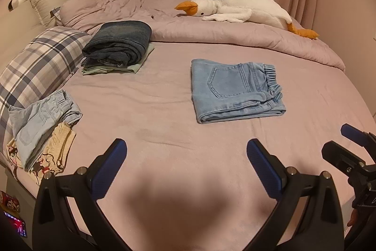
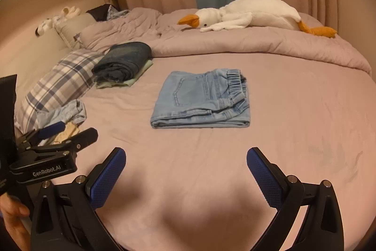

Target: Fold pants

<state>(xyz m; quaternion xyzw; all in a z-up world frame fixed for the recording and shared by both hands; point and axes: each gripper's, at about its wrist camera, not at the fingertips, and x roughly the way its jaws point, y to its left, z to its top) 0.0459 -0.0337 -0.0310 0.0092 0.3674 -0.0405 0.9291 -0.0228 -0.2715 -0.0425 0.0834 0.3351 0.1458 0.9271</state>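
Here on the wide bed with its mauve sheet (image 1: 164,95), the light blue denim pants with the elastic waistband (image 1: 237,91) lie folded into a neat rectangle right of centre, back pocket up, waistband to the right, flat on the sheet and touching nothing else. The left gripper (image 1: 186,152) hovers near the bed's front edge, its blue-padded fingers spread wide and holding nothing; the right gripper (image 2: 185,160) matches it, fingers wide apart and empty, with the pants lying beyond it in the right wrist view (image 2: 202,100). Over on the far left sits a rolled pair of dark blue jeans (image 1: 119,44) stacked on a folded pale green garment (image 1: 112,68), just beside a blue-and-white plaid pillow (image 1: 40,67). Nearer on the left there's a rumpled pale blue garment (image 1: 40,119) lying over a cream printed piece (image 1: 58,152), possibly shorts, though the folds make it hard to say. Along the far side, a bunched mauve duvet (image 1: 235,37) carries a long white plush goose with an orange beak and feet (image 1: 237,8).
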